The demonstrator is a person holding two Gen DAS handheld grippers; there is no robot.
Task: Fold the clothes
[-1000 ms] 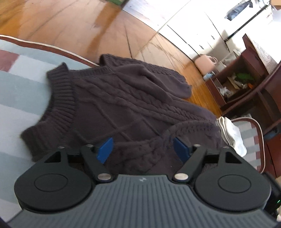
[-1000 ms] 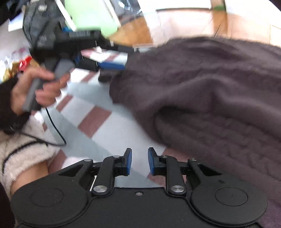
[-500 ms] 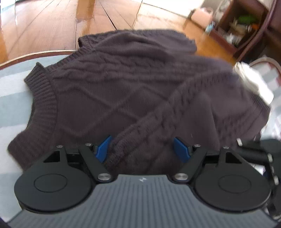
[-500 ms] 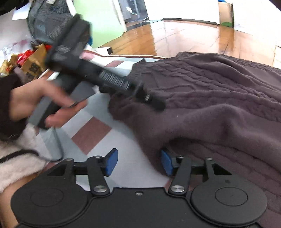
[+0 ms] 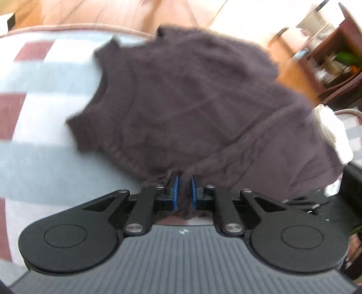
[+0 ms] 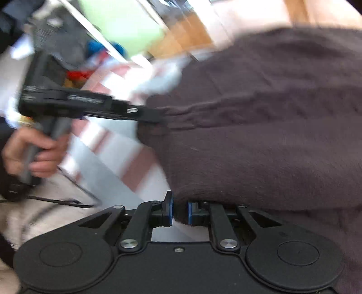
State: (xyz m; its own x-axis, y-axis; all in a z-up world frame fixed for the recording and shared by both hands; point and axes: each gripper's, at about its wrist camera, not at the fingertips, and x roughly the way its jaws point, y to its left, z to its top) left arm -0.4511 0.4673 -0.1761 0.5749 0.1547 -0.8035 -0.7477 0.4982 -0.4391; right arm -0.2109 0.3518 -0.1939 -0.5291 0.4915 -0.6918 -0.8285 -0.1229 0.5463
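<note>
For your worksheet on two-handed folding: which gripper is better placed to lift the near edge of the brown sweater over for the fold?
Neither alone. The left gripper and right gripper are both closing with sweater edge between their pads, side by side along that edge, so both should lift together.

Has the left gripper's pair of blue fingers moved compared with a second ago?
Yes. The left gripper has closed its fingers inward onto the sweater edge.

Bright daylight, seemingly from beyond the floor [image 5: 217, 18]; heavy motion blur, fisheye bending at edges.
</note>
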